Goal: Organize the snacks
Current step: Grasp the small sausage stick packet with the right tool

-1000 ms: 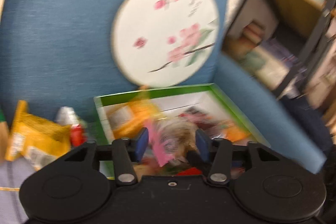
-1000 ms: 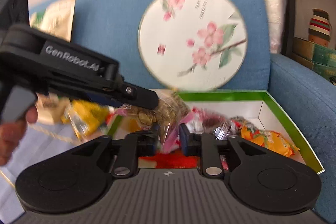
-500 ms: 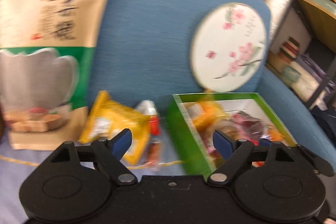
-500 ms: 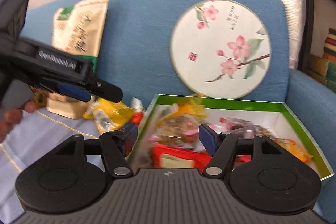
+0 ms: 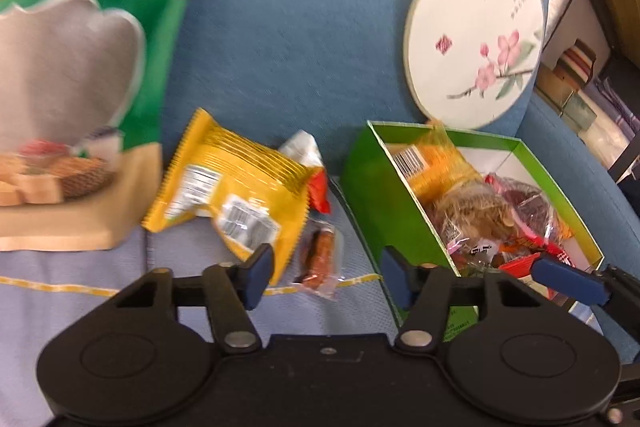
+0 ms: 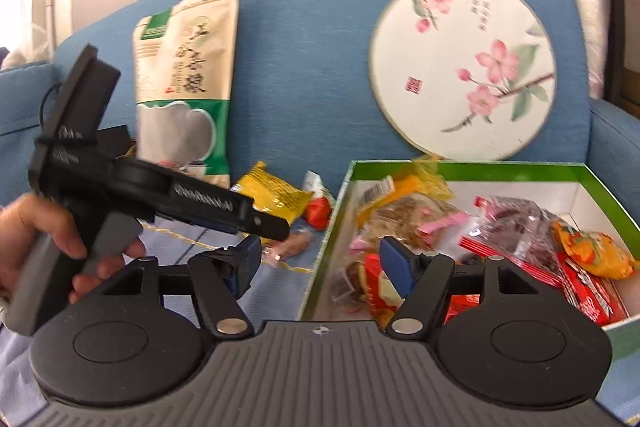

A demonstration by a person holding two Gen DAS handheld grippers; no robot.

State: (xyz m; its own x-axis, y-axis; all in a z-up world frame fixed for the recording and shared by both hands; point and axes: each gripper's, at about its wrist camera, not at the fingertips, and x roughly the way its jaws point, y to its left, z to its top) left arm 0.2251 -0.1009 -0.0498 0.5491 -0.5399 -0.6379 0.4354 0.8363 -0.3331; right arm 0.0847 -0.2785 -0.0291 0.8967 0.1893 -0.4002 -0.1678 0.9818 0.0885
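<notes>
1. The left tool (image 5: 326,277) has its jaws closing with nothing pressed between the pads; the small brown snack packet (image 5: 319,258) lies just ahead of them at lower centre of the left wrist view, on the pale lavender seat cover (image 5: 80,267).
2. The right tool (image 6: 320,265) stands wide open and empty, low in the right wrist frame, over the near-left edge of the green box (image 6: 460,169).
3. Likely step: the left tool is about to pick up a loose snack. The yellow packet (image 5: 228,195) overlaps the left pad's line, so the closing jaws could catch its corner instead of the brown packet, or pinch both at once.
4. The brown packet's clear wrapper looks thin and slippery; a grip on the edge alone might let it slide out on the way to the box.
5. The red-and-white packet (image 5: 310,169) sits half tucked behind the yellow one at frame centre, and dragging the yellow one could push it away.
6. The green box, at the right of both views, already holds a heap: an orange-yellow bag (image 6: 404,187) at the back left, a clear bag of brown pieces (image 6: 404,217), dark red packets (image 6: 516,223), an orange wrapper (image 6: 592,253) at far right. Its left side is piled high, so another snack dropped there could tumble over the wall.
7. A tall beige-and-green pouch (image 6: 186,83) leans on the blue sofa back (image 6: 304,47), outside the box.
</notes>
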